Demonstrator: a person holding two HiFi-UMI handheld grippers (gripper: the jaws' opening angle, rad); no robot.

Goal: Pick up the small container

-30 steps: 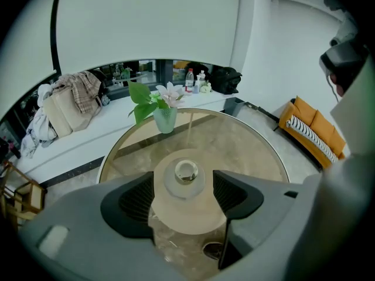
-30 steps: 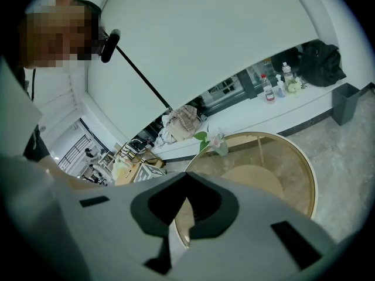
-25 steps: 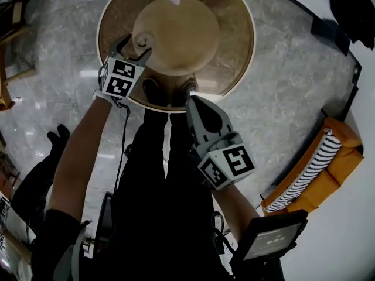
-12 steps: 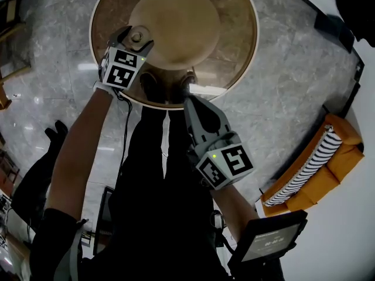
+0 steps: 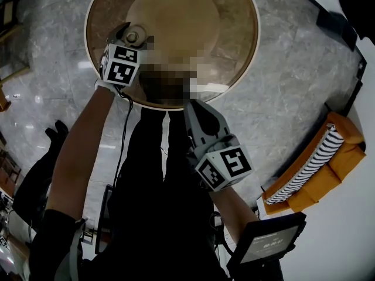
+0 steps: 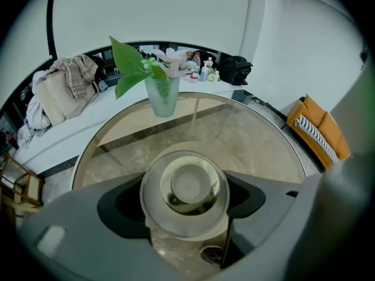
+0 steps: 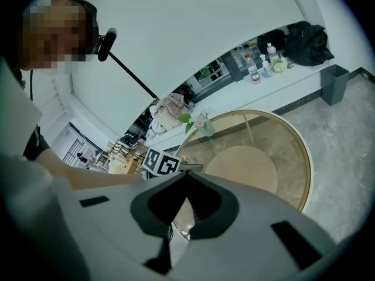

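The left claw (image 5: 134, 36), its jaws having just been opening, is straddling the small container (image 6: 186, 189) on the glass bench (image 5: 234, 34), apparently ready to close on it, while the right claw (image 7: 187, 175) is waiting closed and empty near the bench edge.

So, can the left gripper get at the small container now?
Probably yes: the left gripper has just been opening its jaws, and they stand apart around the small container, with nothing else between them.
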